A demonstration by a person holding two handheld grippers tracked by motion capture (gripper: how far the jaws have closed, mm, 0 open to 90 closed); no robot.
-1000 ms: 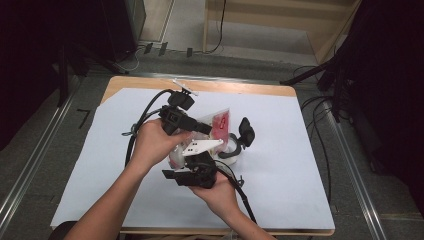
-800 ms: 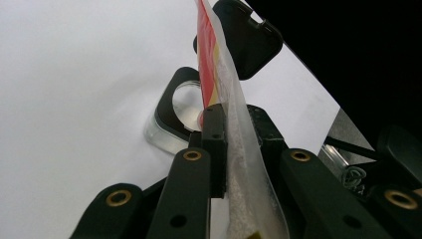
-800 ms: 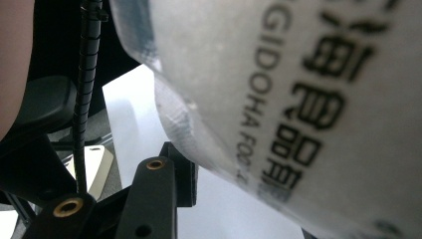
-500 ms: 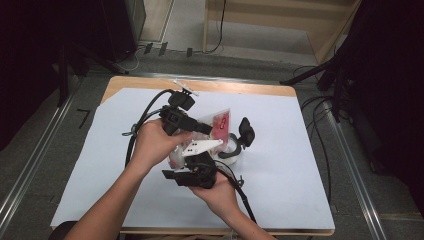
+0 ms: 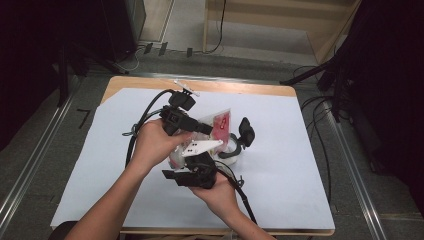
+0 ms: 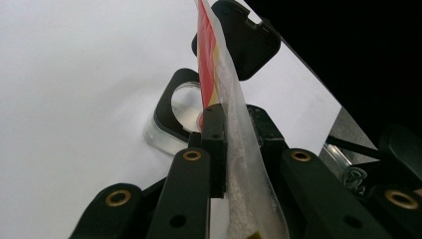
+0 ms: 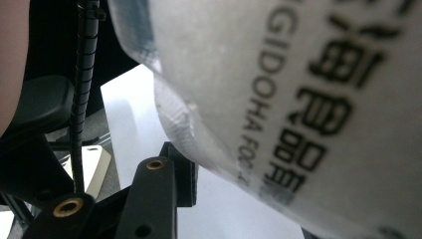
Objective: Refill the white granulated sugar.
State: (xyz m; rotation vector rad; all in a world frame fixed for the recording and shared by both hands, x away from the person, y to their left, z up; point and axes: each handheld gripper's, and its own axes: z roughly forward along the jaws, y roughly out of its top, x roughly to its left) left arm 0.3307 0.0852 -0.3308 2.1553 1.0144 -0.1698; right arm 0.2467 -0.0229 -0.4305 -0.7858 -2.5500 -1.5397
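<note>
On white-sheeted table (image 5: 300,150), dark room: clamped snack pkt (image 5: 220,122).

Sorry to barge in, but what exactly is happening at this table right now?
A person holds a plastic snack bag above the white-covered table between two hand-held grippers. The left gripper is clamped on the bag's edge; the right gripper is at its lower part. A clear container with a black clip lid sits just beyond.

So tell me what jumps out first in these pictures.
The red and white packet held up over the middle of the white sheet. The left hand-held gripper is clamped on its edge, the right hand-held gripper sits below it. A clear container with a black lid lies beside them.
</note>
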